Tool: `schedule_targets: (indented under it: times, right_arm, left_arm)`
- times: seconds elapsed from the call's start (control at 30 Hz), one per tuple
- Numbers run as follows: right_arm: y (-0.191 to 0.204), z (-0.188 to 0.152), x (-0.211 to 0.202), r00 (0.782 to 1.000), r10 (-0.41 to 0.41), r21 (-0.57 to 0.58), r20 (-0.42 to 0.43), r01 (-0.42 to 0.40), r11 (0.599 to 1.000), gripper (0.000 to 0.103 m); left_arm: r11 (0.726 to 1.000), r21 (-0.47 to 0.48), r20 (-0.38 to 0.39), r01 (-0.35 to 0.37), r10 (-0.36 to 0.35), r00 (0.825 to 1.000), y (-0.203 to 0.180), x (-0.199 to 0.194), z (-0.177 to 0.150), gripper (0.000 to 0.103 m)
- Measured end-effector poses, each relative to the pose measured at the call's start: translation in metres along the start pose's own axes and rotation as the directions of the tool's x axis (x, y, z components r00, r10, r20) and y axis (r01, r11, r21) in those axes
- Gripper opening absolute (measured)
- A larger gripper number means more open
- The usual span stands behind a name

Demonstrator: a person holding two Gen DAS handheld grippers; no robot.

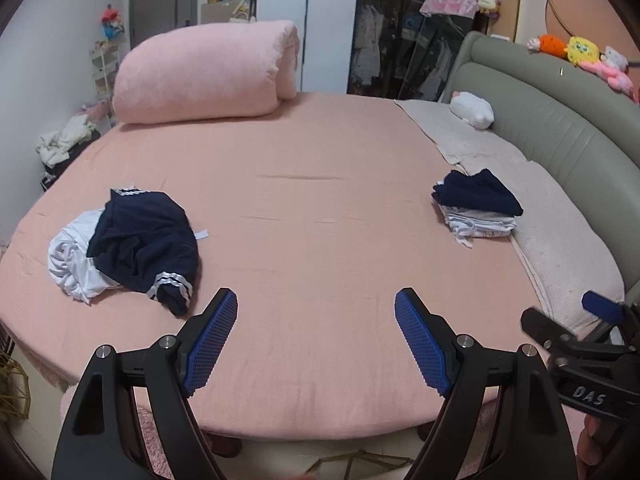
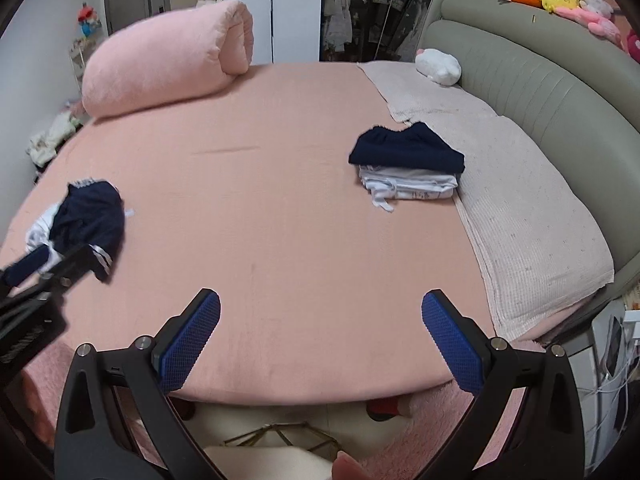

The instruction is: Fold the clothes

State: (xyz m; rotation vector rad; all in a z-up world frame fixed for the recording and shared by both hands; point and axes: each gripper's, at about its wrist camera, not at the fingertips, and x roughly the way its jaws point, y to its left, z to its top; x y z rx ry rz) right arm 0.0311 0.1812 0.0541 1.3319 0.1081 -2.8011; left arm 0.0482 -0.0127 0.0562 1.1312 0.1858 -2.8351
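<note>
A crumpled heap of clothes (image 1: 128, 244), a navy sailor top with white-striped cuffs over a white garment, lies on the left of the pink bed (image 1: 312, 208). The same heap (image 2: 84, 224) shows at the left of the right wrist view. A folded stack (image 1: 476, 204), navy on top of white pieces, rests at the right near the headboard; the stack (image 2: 408, 168) is nearer in the right wrist view. My left gripper (image 1: 316, 312) hovers open over the bed's near edge, empty. My right gripper (image 2: 320, 312) is also open and empty, and part of the right gripper (image 1: 592, 332) shows at the left view's right edge.
A rolled pink duvet (image 1: 208, 72) lies at the far left of the bed. A beige blanket (image 2: 520, 208) runs along the grey curved headboard (image 2: 540, 76), with a white plush (image 2: 438, 66) on it. Plush toys line the headboard top. Wardrobes stand behind; floor clutter lies left.
</note>
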Motion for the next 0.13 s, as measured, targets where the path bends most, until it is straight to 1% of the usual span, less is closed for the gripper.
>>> schedule_targets:
  times: [0.07,0.13]
  right_arm:
    - [0.0004,-0.0016,0.0043,1.0,0.013,0.011,-0.018,-0.013,1.0,0.102]
    - [0.0005,-0.0014,0.0041,1.0,0.006,0.011,-0.013,-0.006,1.0,0.102]
  left_arm:
    - [1.0,-0.012,0.009,0.004,-0.004,1.0,0.0006,-0.0008,-0.0016,0.083]
    - [1.0,-0.009,0.014,0.004,-0.004,1.0,0.0,-0.0003,-0.0026,0.083]
